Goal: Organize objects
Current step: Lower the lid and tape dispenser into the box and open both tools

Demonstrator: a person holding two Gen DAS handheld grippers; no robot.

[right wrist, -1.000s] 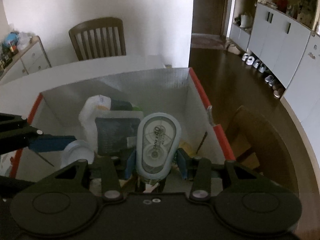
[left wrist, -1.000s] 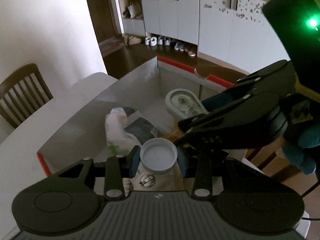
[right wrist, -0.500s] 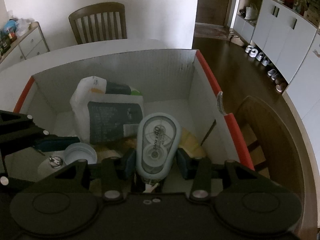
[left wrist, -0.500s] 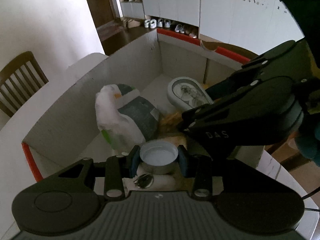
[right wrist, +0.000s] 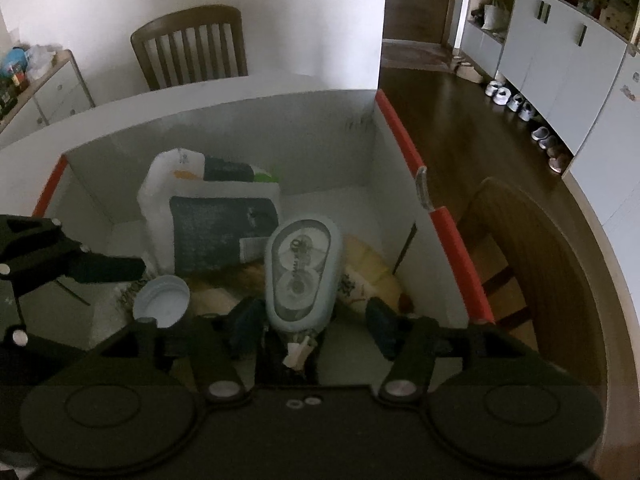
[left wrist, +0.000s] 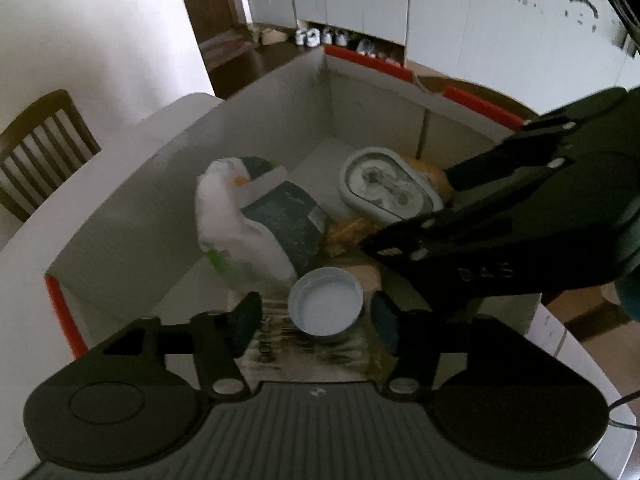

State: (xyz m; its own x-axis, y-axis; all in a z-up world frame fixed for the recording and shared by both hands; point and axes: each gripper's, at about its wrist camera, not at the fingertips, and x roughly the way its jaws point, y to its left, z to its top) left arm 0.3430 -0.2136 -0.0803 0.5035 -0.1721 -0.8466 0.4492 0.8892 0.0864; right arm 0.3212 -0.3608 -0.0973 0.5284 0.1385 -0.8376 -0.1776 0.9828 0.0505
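Opened both since a second ago: left gripper [left wrist: 316, 316] freed bottle cap [left wrist: 326, 306], right gripper [right wrist: 310, 322] freed correction tape [right wrist: 302, 276]; probably dropped into box [right wrist: 280, 128].

One cap [left wrist: 326, 306], one tape dispenser [right wrist: 303, 268], one box [right wrist: 224, 136]

Setting: a home, dining area opening to an entry hall, as shown by wooden slat-back chair [right wrist: 190, 46] at white table [right wrist: 240, 84], shoes [right wrist: 520, 106] lined on dark wood floor below white cabinets [right wrist: 560, 52], and cluttered drawer unit [right wrist: 48, 92] against the wall.
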